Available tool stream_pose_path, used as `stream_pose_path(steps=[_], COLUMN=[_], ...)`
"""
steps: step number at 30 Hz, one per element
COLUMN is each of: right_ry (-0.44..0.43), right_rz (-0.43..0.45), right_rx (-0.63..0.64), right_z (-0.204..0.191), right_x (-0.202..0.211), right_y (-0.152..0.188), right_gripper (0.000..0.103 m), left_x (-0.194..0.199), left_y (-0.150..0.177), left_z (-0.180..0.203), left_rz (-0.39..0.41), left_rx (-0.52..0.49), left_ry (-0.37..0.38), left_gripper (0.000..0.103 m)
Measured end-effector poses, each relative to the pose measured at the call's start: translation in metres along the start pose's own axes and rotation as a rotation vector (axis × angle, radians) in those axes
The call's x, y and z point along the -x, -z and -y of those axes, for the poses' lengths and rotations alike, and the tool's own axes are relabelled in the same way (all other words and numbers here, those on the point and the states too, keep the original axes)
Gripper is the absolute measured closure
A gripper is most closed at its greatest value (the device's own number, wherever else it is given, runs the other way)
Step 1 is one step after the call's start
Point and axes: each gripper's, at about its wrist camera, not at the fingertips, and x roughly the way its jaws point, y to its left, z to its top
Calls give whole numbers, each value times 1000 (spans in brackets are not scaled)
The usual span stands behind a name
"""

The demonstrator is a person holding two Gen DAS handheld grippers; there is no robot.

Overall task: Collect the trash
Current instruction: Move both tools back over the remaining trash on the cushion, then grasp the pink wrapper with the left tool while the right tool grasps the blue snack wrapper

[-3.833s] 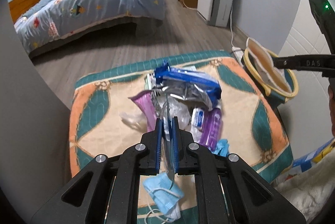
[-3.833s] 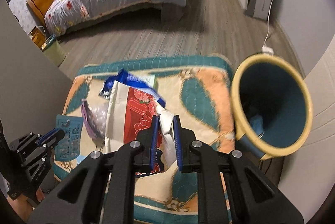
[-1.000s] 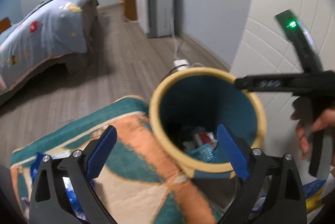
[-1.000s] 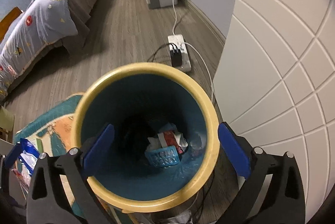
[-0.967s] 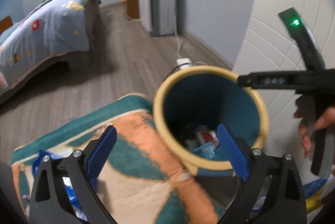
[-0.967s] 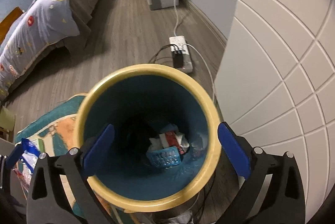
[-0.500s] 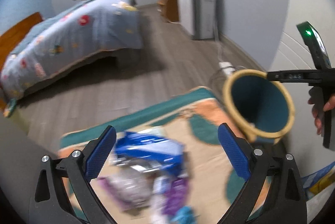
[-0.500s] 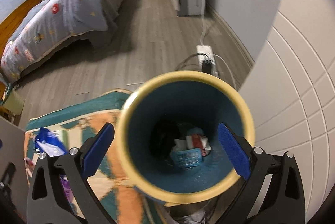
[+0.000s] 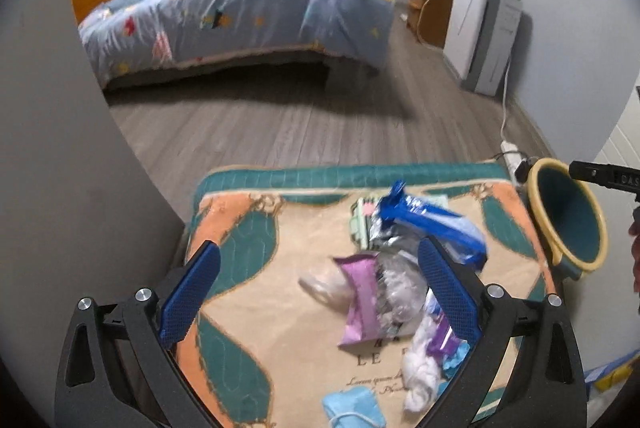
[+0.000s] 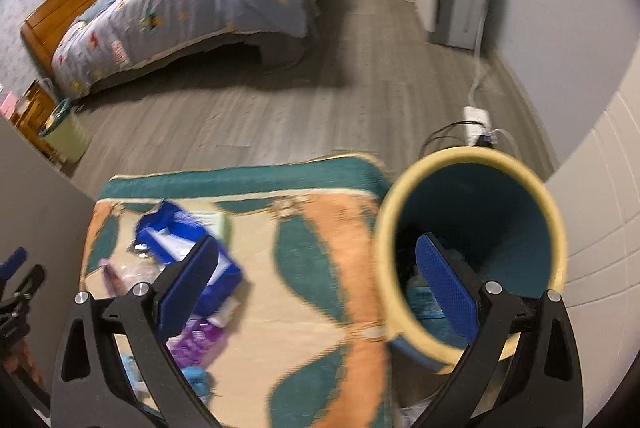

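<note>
A pile of trash lies on a patterned mat (image 9: 248, 312): a blue wrapper (image 9: 432, 220), a purple packet (image 9: 360, 300), clear plastic (image 9: 400, 288), a white wad (image 9: 420, 364) and a light blue mask (image 9: 352, 404). My left gripper (image 9: 320, 292) hangs open above the pile, holding nothing. A teal bin with a yellow rim (image 10: 472, 252) stands at the mat's right edge, with trash at its bottom. My right gripper (image 10: 316, 284) is open and empty, its right finger over the bin's mouth. The same blue wrapper (image 10: 188, 248) shows in the right wrist view.
A bed with a blue quilt (image 9: 240, 12) stands beyond on the grey wood floor (image 9: 300, 124). A white appliance (image 9: 484, 36) and a power strip (image 10: 476, 120) with cables sit by the right wall. A grey wall (image 9: 60, 168) closes the left side.
Both grippers dropped their trash into the bin and opened. Since then both have swung left from the bin back toward the mat; the left now hangs over the pile.
</note>
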Motion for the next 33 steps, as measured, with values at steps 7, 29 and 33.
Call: stream_pose_path(steps=[7,29,33], right_ry=[-3,12,20], right_rz=[-71,-151,-169], right_rx=[129,325,410], right_z=[-57,-112,-124], right_x=[-32,-93,-102], right_y=[14,33,41], right_gripper=[6,22,48], left_x=[-20,-87,-93], left_y=[9,35,33], left_z=[-1,22,18], left_rz=[-48,-209,-232], left_rx=[-20,-103,-76], left_ry=[13,217,246], left_gripper=[5,30,50])
